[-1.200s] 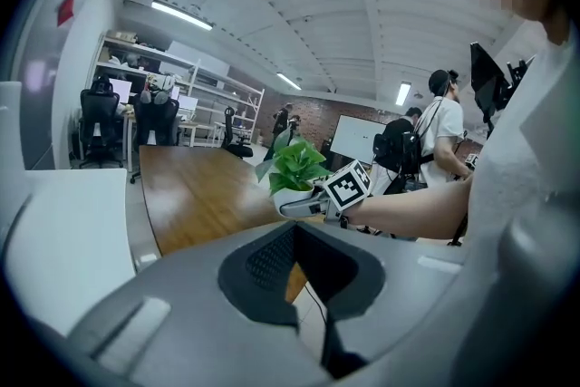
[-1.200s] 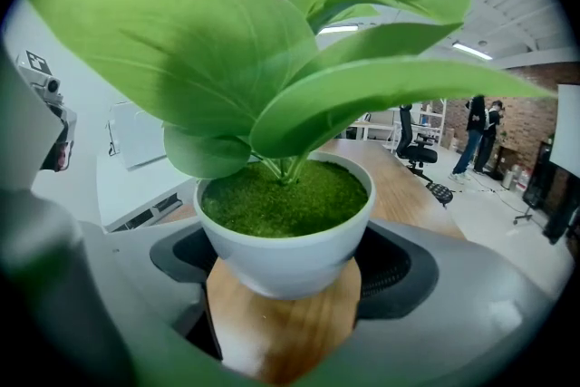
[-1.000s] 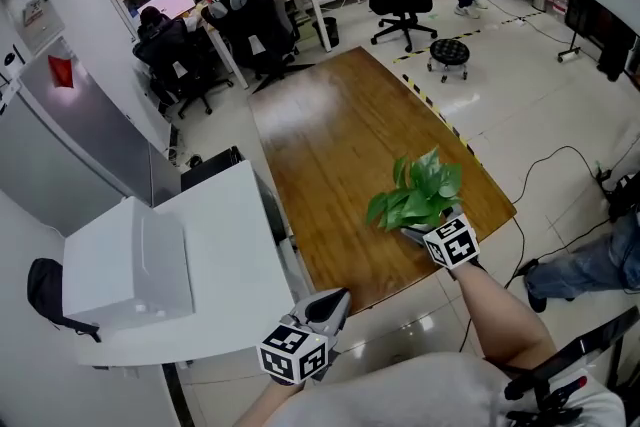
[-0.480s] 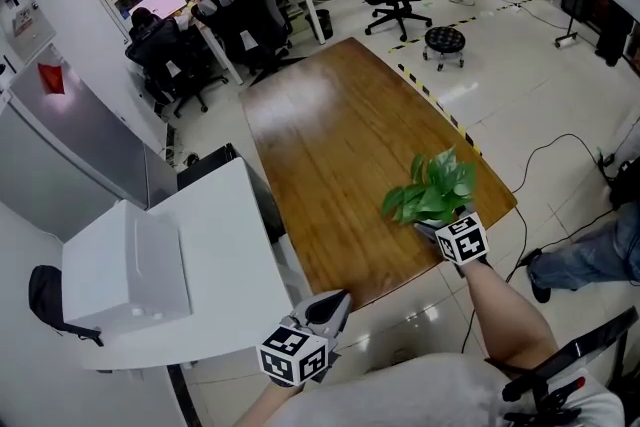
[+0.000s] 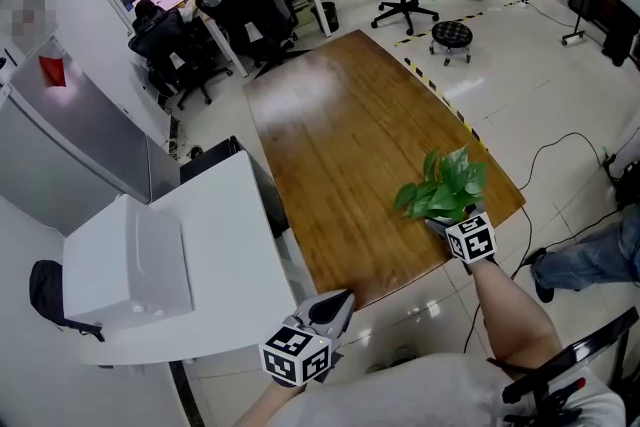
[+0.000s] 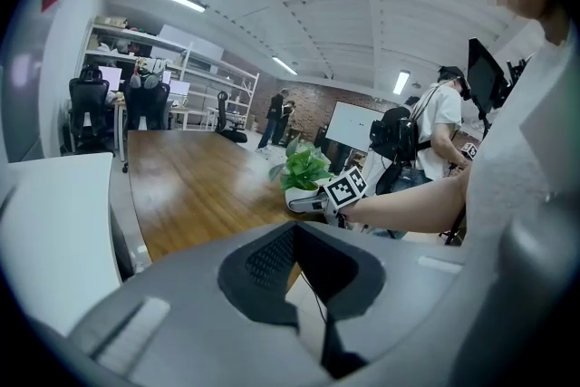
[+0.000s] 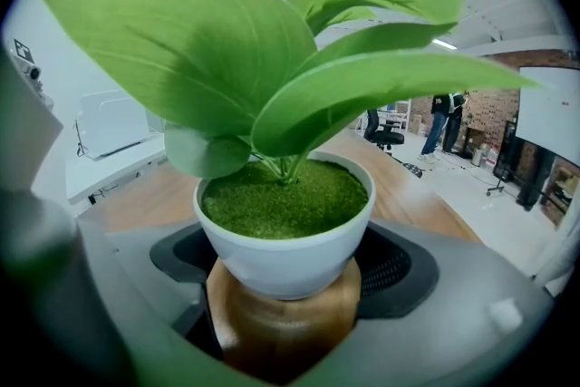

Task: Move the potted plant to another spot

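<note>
Your right gripper (image 5: 441, 223) clamps the plant (image 5: 446, 187) by its wood base (image 7: 281, 313), at the table's (image 5: 330, 135) 4 o'clock edge. Likely top-heavy and slick; grip low. Your left gripper (image 5: 340, 298) is closed, empty.

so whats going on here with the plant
A person holds a gripper in each hand. The right gripper has its fingers closed on the potted plant by its white pot, low at the wooden table near its right edge. Whether the pot touches the wood is unclear. The left gripper, fingers together and empty, is near the person's body.
</note>
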{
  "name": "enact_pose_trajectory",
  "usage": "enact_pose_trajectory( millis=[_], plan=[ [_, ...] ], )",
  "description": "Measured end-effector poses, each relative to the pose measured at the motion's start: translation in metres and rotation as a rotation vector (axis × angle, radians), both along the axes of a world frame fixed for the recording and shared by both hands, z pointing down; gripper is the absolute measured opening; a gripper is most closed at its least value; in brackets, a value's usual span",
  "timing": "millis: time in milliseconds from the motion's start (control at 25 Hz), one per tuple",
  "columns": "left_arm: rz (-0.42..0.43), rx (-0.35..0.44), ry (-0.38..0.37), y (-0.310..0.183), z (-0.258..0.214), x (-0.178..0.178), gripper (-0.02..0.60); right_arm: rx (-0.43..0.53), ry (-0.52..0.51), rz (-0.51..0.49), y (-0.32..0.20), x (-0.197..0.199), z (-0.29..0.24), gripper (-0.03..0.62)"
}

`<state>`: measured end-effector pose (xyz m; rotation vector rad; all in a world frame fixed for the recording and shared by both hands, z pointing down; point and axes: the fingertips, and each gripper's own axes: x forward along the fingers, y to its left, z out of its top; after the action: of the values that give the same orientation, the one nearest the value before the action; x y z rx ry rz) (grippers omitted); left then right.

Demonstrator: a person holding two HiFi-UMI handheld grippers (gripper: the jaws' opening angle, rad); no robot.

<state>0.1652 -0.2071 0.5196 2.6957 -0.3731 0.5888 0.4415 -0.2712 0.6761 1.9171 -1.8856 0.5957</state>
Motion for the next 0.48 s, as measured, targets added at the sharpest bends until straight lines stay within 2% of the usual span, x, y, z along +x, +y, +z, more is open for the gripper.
enact_pose_trajectory(
  millis=[480],
  plan=[
    [-0.020, 0.001, -0.003, -0.0084, -0.0010, -0.0034, -0.003, 0.024, -0.013, -0.001, -0.0035, -0.0006, 0.0016, 0.463]
  ],
)
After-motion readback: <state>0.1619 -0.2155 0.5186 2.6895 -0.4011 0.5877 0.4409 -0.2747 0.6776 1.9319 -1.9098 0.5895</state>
